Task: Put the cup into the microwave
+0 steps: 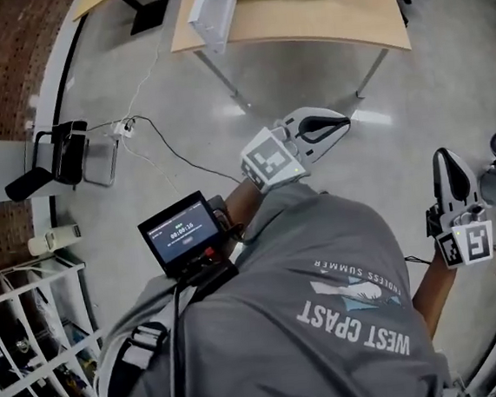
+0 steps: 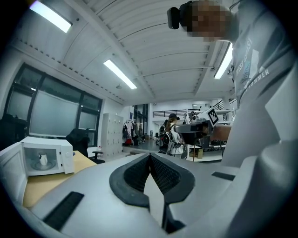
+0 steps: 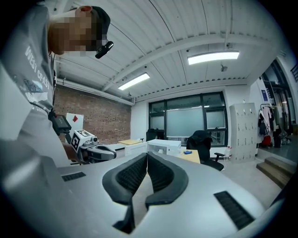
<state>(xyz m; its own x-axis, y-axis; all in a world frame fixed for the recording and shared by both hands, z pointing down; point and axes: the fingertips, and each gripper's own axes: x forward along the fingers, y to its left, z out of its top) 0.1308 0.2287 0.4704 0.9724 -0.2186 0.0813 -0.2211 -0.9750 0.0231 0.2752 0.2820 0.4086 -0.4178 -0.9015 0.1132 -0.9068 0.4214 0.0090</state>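
The cup (image 2: 43, 160) appears as a small white shape standing upright inside the microwave (image 2: 49, 155), whose door (image 2: 9, 174) hangs open on the left; it is too small to make out a handle or what it is made of. Judging by its size, it should be light and stiff. The wall is probably smooth and so a little slippery, and if it is ceramic it would break when dropped. The safest hold looks to be across the body just under the rim, or over the rim with one jaw inside. The microwave sits on a wooden worktop (image 1: 335, 19) at the far side of the scene, with bare floor (image 1: 168, 96) between it and the person. Both grippers are well apart from the cup. The left gripper (image 2: 150, 157) has its jaws pressed together with nothing between the pads. The right gripper (image 3: 147, 157) is closed in the same way and also empty. It is held level to the person's right, farther from the worktop than the left one.
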